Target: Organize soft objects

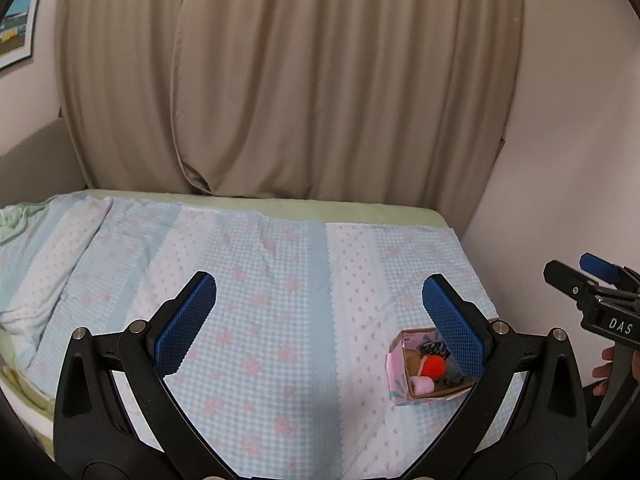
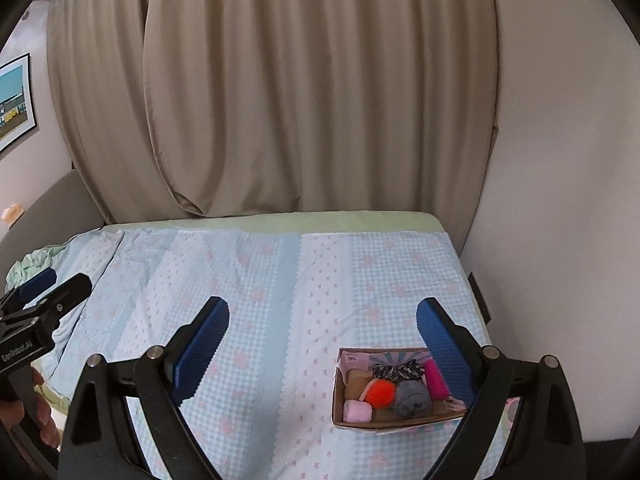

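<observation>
Left gripper [image 1: 320, 312] held level, jaws spread wide with nothing between its blue pads [image 1: 188, 320]. Right gripper [image 2: 322, 330] likewise held level, jaws wide apart and unloaded, blue pads [image 2: 444, 348] facing inward. Each gripper appears at the edge of the other's view, with bare fingers [image 1: 604, 372] wrapped on its handle.

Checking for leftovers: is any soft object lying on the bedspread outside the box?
No. The orange pompom and other soft items all sit inside the box; none shows on the bedspread.
</observation>
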Demonstrator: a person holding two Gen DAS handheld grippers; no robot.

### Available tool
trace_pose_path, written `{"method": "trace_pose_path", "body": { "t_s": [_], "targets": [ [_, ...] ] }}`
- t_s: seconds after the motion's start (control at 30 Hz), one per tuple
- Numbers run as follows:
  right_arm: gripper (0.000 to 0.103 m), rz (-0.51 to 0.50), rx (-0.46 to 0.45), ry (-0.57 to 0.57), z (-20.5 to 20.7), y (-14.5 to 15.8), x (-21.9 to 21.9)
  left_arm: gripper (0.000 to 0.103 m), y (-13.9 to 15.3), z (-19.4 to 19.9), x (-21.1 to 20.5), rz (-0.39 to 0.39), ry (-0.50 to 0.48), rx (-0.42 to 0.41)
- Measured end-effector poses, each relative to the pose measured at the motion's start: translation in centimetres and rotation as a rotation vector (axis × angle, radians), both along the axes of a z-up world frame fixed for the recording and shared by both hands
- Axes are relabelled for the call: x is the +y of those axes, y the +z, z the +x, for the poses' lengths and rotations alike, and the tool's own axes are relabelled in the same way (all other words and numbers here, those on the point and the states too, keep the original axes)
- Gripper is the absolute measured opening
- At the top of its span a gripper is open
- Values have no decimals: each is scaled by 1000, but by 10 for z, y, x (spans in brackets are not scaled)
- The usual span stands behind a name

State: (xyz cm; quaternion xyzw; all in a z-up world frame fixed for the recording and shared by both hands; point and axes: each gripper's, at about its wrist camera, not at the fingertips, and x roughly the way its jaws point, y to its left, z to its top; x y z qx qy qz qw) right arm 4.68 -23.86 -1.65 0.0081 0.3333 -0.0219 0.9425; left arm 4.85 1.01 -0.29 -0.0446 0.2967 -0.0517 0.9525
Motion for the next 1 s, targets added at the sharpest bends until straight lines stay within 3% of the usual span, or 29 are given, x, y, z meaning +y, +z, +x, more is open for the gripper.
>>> {"method": "trace_pose_path", "body": {
  "t_s": [1.0],
  "targets": [
    [93, -27, -56, -4, -12, 15, 13, 103, 10, -16, -6, 15, -6, -65]
  ]
}}
